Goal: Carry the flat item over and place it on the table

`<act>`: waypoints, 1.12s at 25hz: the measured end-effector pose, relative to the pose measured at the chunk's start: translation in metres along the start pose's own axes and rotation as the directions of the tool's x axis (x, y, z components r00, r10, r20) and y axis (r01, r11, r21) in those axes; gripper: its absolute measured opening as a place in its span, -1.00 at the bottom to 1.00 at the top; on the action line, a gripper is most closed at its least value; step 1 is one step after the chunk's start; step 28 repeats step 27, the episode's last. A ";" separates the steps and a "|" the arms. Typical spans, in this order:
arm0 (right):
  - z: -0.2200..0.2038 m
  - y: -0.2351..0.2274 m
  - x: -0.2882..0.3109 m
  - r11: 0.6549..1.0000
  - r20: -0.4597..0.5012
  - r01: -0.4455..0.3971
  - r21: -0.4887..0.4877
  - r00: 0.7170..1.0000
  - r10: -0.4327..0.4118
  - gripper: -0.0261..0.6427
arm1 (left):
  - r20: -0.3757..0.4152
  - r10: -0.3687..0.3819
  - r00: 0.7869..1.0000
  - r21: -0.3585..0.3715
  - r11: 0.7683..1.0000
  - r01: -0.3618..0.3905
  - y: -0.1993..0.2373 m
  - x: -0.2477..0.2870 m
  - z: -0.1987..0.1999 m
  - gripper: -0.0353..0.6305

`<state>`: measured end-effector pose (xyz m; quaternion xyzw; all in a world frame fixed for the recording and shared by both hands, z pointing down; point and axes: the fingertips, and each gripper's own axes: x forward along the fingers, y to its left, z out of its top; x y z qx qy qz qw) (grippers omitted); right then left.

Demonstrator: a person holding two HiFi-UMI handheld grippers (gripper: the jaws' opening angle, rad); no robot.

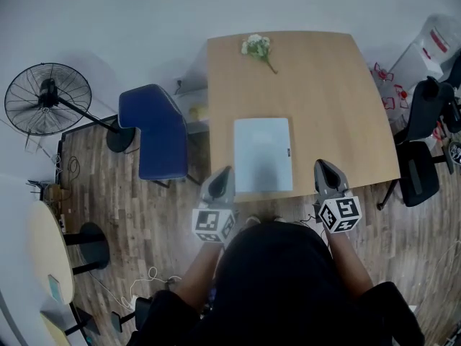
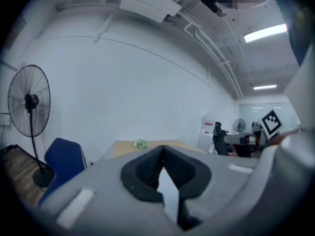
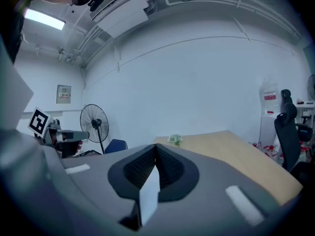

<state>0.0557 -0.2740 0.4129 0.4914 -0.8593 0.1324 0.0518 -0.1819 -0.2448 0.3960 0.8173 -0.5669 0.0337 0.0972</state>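
The flat item (image 1: pixel 263 154) is a pale grey-blue rectangular slab lying on the wooden table (image 1: pixel 324 85), its near side at the table's front edge. My left gripper (image 1: pixel 224 171) hovers just off the slab's left side at the table's front left corner, jaws shut with nothing between them. My right gripper (image 1: pixel 322 166) is to the right of the slab over the table's front edge, also shut and holding nothing. In the left gripper view the left gripper (image 2: pixel 162 149) has its pads meeting at the tips; the right gripper (image 3: pixel 155 146) looks the same in the right gripper view.
A small bunch of white flowers (image 1: pixel 257 47) lies at the table's far end. A blue chair (image 1: pixel 155 132) stands left of the table, with a standing fan (image 1: pixel 47 98) beyond it. Black office chairs (image 1: pixel 425 143) crowd the right side. A round table (image 1: pixel 47 251) is at lower left.
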 end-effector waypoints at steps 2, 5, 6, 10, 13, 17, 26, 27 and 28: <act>0.001 -0.001 0.000 1.000 0.000 0.011 -0.021 1.000 -0.011 -0.92 | 0.001 0.017 1.000 -0.003 1.000 -0.017 0.006 -0.002 0.001 -0.89; 0.001 0.001 0.002 0.999 -0.007 0.017 -0.039 1.000 -0.017 -0.92 | -0.002 0.037 0.999 -0.008 0.999 -0.037 0.014 -0.004 0.000 -0.89; 0.001 0.002 0.003 0.999 -0.015 0.018 -0.045 1.000 -0.019 -0.92 | -0.004 0.044 0.999 -0.009 0.999 -0.044 0.017 -0.005 0.000 -0.89; -0.006 -0.002 0.014 0.998 -0.072 0.042 -0.055 0.996 -0.046 -0.92 | -0.008 0.062 0.998 -0.013 0.998 -0.062 0.028 -0.004 0.001 -0.89; -0.008 -0.001 0.021 0.998 -0.082 0.042 -0.051 0.996 -0.046 -0.92 | -0.012 0.065 0.998 -0.021 0.998 -0.065 0.033 -0.002 0.000 -0.89; -0.008 0.006 0.029 0.998 -0.075 0.027 -0.054 0.997 -0.031 -0.92 | -0.016 0.067 0.998 -0.024 0.997 -0.067 0.038 0.000 -0.002 -0.89; -0.007 0.011 0.042 0.997 -0.069 0.026 -0.070 0.997 -0.031 -0.92 | -0.013 0.063 0.998 -0.051 0.997 -0.064 0.051 0.007 -0.001 -0.89; -0.007 0.012 0.044 0.998 -0.070 0.023 -0.064 0.997 -0.028 -0.92 | -0.013 0.063 0.998 -0.053 0.997 -0.064 0.053 0.008 0.000 -0.89; -0.007 0.012 0.044 0.998 -0.070 0.023 -0.064 0.997 -0.028 -0.92 | -0.013 0.063 0.998 -0.053 0.997 -0.064 0.053 0.008 0.000 -0.89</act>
